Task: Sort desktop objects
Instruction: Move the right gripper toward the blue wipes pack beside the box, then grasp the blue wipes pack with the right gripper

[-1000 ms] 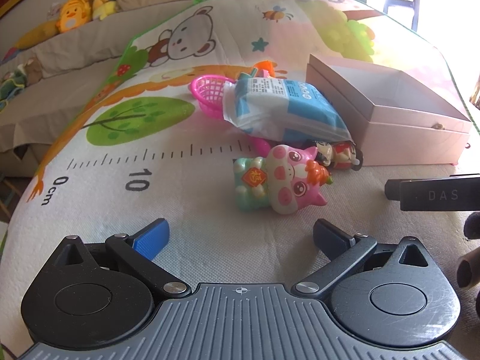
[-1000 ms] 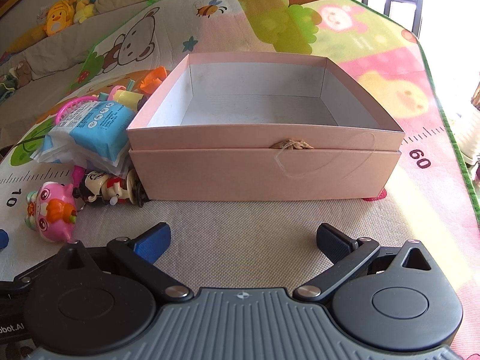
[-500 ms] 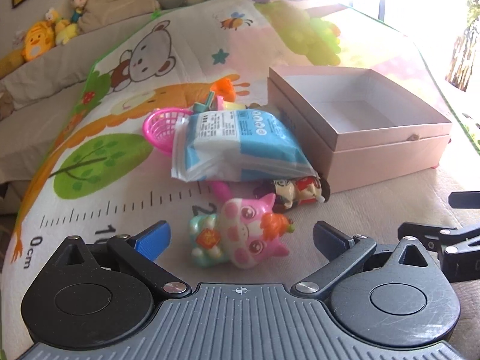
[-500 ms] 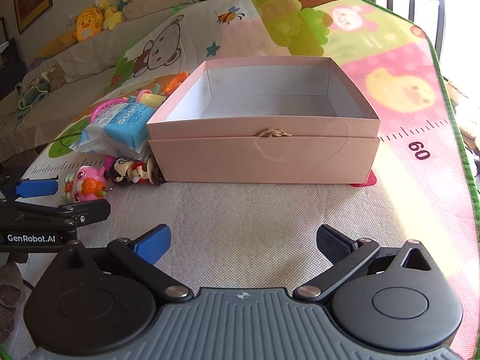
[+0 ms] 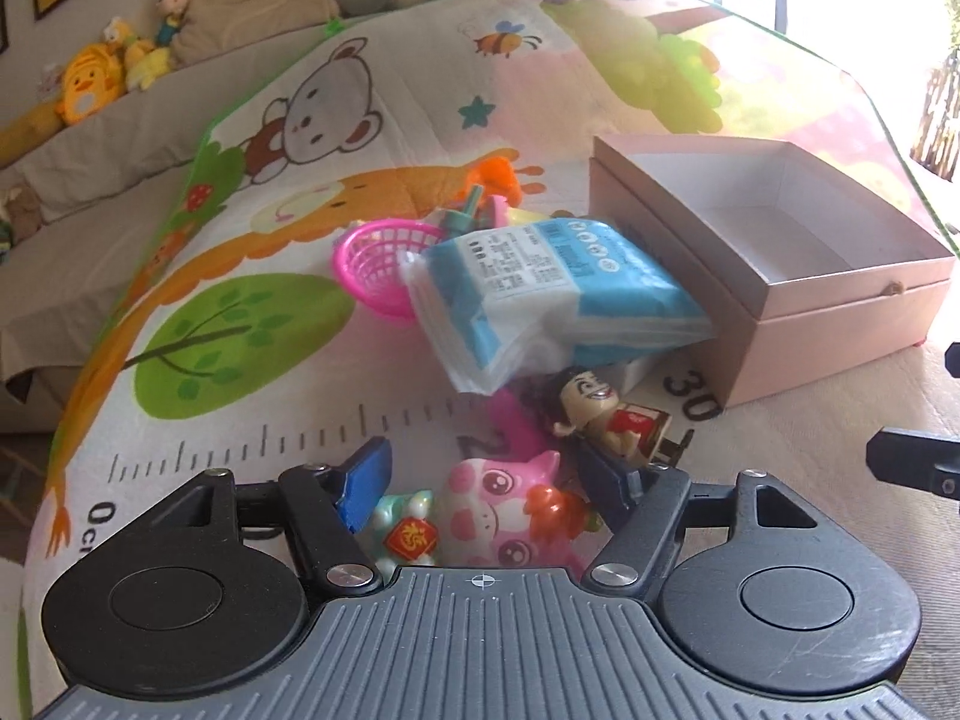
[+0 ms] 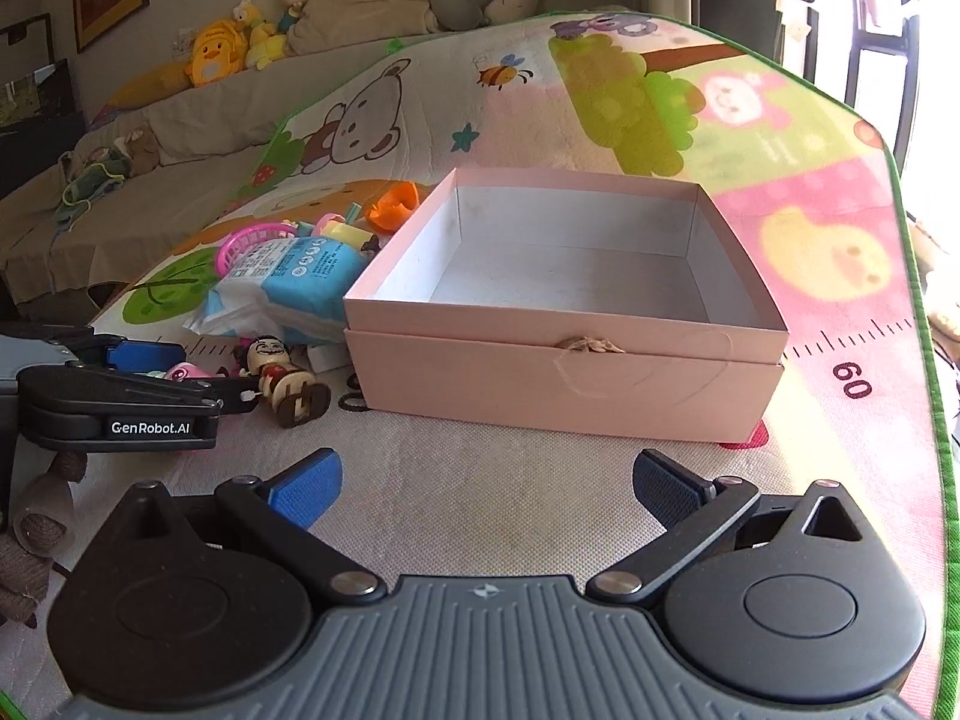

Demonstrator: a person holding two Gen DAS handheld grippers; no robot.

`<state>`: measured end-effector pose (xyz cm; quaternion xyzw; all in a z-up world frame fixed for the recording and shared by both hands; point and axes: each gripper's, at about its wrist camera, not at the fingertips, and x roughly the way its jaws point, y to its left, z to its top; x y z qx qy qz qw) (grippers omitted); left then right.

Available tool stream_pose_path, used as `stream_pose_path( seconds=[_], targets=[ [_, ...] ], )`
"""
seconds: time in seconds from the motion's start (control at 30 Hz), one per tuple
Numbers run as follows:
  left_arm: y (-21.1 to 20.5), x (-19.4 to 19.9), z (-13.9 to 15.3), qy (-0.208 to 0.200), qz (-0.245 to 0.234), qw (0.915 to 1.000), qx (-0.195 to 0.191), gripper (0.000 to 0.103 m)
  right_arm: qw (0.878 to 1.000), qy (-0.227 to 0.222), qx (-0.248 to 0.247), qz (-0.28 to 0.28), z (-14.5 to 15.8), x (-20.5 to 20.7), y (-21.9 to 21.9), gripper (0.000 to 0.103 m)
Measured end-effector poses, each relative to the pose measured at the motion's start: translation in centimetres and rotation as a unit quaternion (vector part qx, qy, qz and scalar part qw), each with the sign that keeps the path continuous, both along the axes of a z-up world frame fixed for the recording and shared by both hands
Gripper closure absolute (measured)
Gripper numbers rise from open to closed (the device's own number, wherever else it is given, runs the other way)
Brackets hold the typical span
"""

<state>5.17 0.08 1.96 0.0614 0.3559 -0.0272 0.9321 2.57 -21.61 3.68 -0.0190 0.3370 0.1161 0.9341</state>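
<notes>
While the left gripper (image 5: 480,498) has its jaws closing, the glossy pink pig (image 5: 510,522) lies between them at the lower centre of the frame, not visibly pressed. Above it lie a wooden doll (image 5: 606,420), a crinkly blue tissue pack (image 5: 552,294) and a pink mesh basket (image 5: 378,264). The right gripper (image 6: 486,489) stands released before the matte pink box (image 6: 564,372)

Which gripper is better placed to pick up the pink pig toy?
Left. The left gripper already straddles the pink pig toy, jaws closing. The right gripper is open over bare mat facing the pink box.
</notes>
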Motion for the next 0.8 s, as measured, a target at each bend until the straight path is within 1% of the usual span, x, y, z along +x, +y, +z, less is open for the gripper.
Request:
stream_pose_path(
  seconds=[0.1,0.13,0.2,0.27,0.33,0.4,0.43,0.47,0.53,0.6,0.7,0.8],
  targets=[
    [2.0,-0.2,0.3,-0.006,0.035,0.9993,0.014,0.027,0.999,-0.015,-0.009,0.031,0.5,0.1,1.7,0.0],
    [2.9,-0.1,0.4,-0.003,0.048,0.9987,0.015,0.027,0.999,-0.018,-0.013,0.044,0.6,0.2,2.4,0.0],
    [4.2,-0.2,0.6,0.004,0.062,0.9981,0.004,0.022,0.997,-0.023,-0.023,0.069,0.7,0.6,3.9,0.0],
    [5.4,-0.6,0.9,0.003,0.075,0.9972,-0.002,0.017,0.995,-0.024,-0.035,0.092,0.7,1.2,5.5,0.007],
    [6.2,-0.9,1.1,-0.001,0.085,0.9964,-0.002,0.014,0.992,-0.024,-0.042,0.117,0.7,1.8,7.0,0.025],
    [6.8,-1.0,1.2,0.0,0.092,0.9958,-0.008,0.014,0.989,-0.018,-0.037,0.139,0.6,2.6,8.5,0.032],
    [6.9,-1.0,1.3,0.002,0.093,0.9956,-0.011,0.014,0.988,-0.012,-0.035,0.149,0.5,3.1,9.2,0.038],
    [7.1,-1.0,1.3,0.004,0.094,0.9954,-0.014,0.014,0.987,-0.005,-0.034,0.157,0.2,3.5,9.9,0.041],
    [7.1,-1.2,1.2,0.005,0.093,0.9956,-0.016,0.014,0.986,0.012,-0.04,0.164,-0.6,4.7,11.2,0.055],
    [7.0,-1.2,1.3,0.005,0.09,0.9958,-0.016,0.014,0.985,0.032,-0.043,0.164,-1.4,5.6,11.9,0.063],
    [6.9,-1.4,1.3,0.005,0.085,0.9962,-0.02,0.012,0.985,0.043,-0.034,0.162,-1.4,5.2,11.5,0.064],
    [6.6,-1.4,1.2,0.005,0.08,0.9965,-0.023,0.011,0.983,0.057,-0.025,0.172,-0.8,3.3,9.9,0.064]
  ],
)
